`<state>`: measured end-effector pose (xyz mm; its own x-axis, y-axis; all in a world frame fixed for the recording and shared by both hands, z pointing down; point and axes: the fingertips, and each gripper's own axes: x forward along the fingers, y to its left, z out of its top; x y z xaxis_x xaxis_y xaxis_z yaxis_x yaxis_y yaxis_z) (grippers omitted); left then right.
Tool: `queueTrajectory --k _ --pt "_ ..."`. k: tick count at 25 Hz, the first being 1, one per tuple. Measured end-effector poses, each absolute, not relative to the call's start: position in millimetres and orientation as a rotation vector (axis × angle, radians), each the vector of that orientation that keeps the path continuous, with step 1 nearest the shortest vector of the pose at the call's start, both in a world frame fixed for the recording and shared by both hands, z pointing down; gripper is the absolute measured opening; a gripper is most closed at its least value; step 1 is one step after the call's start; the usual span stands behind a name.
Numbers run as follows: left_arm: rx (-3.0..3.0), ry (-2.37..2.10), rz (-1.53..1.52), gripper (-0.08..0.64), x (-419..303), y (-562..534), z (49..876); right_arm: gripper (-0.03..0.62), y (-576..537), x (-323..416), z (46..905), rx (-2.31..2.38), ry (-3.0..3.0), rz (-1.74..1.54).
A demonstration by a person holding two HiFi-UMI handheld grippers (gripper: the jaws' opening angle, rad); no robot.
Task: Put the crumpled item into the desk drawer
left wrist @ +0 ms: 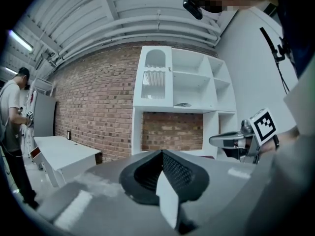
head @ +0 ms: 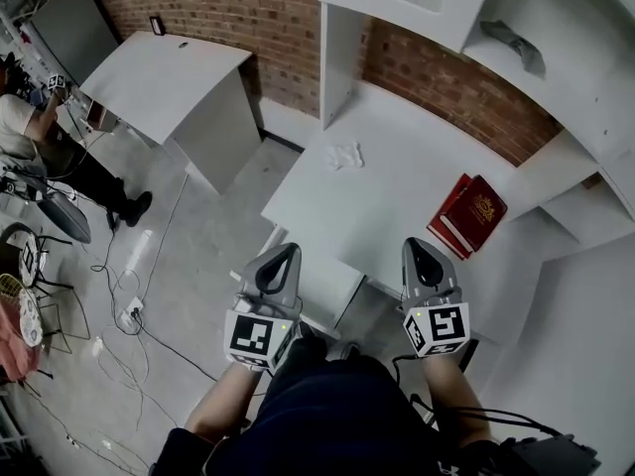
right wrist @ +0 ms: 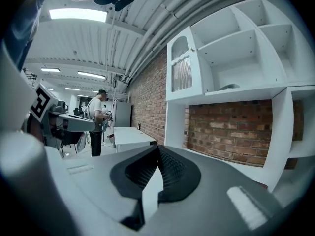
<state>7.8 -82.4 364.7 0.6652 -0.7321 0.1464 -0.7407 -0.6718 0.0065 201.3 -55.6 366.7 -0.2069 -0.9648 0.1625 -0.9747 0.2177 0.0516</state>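
A small crumpled white item (head: 345, 155) lies on the white desk (head: 397, 196), near its far left part. My left gripper (head: 288, 252) hovers at the desk's front left corner, jaws shut with nothing in them. My right gripper (head: 418, 247) is held over the desk's front edge, also shut and empty. Both point toward the brick wall, well short of the crumpled item. In the left gripper view the shut jaws (left wrist: 161, 152) face the shelf unit, and the right gripper (left wrist: 236, 140) shows beside it. A white drawer front (head: 327, 284) sits under the desk edge, closed.
Two red books (head: 466, 214) lie on the desk's right side. A white shelf unit (head: 556, 58) with a grey object (head: 516, 43) stands over the desk. A second white desk (head: 169, 77) stands at the left, a person (head: 40, 147) beside it. Cables (head: 129, 315) trail on the floor.
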Motion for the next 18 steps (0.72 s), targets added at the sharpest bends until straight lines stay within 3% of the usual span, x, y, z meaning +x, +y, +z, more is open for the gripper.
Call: queueTrajectory --k 18 --pt "2.649 -1.342 0.327 0.002 -39 -146 424 0.016 -174 188 430 1.608 -2.191 0.021"
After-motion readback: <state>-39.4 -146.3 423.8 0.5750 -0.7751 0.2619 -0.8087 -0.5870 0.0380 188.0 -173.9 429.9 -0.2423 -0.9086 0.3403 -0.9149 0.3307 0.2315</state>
